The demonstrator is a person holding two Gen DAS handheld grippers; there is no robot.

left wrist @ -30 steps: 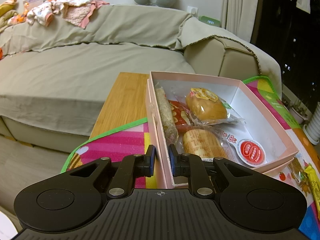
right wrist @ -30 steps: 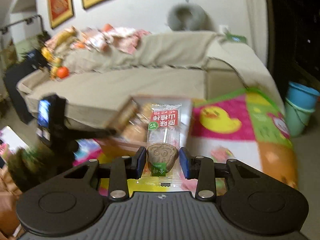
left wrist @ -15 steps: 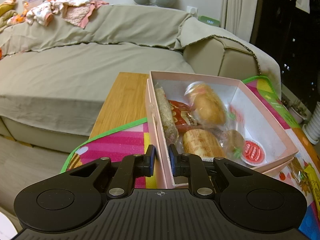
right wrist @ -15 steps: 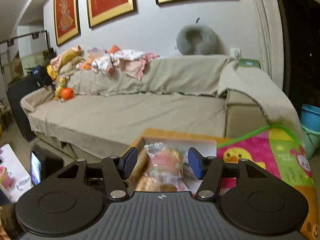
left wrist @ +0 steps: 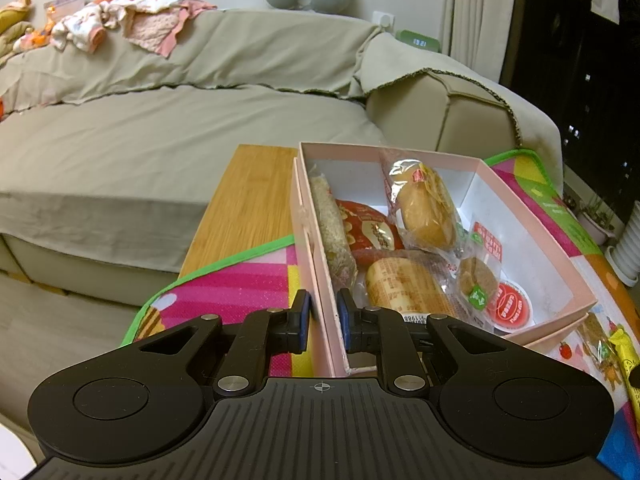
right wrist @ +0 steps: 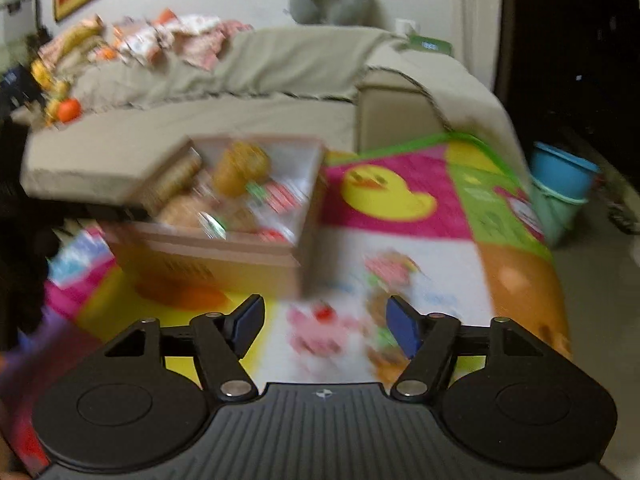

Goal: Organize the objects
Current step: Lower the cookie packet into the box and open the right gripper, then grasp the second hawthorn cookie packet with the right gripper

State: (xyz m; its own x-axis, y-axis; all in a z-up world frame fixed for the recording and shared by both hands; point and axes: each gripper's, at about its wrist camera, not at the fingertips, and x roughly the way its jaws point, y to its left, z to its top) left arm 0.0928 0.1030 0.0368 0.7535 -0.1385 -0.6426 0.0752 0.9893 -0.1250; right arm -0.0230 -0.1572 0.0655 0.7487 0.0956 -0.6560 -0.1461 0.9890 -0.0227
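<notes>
A pink box (left wrist: 532, 216) stands on a colourful mat over a low wooden table. It holds several wrapped snacks: a bun (left wrist: 426, 210), a red pack (left wrist: 370, 234), a brown lollipop pack (left wrist: 478, 278) and a red jelly cup (left wrist: 512, 308). My left gripper (left wrist: 323, 320) is shut on the box's near left wall (left wrist: 320, 280). My right gripper (right wrist: 324, 326) is open and empty above the mat, in front of the blurred box (right wrist: 224, 240).
A covered sofa (left wrist: 160, 128) runs behind the table. Loose snack packs (left wrist: 624, 360) lie on the mat (right wrist: 420, 208) right of the box. Blue buckets (right wrist: 560, 188) stand on the floor at far right.
My right gripper opened and let go of the lollipop pack, which now lies in the box. It then pulled back and swung down over the mat. My left gripper stayed still.
</notes>
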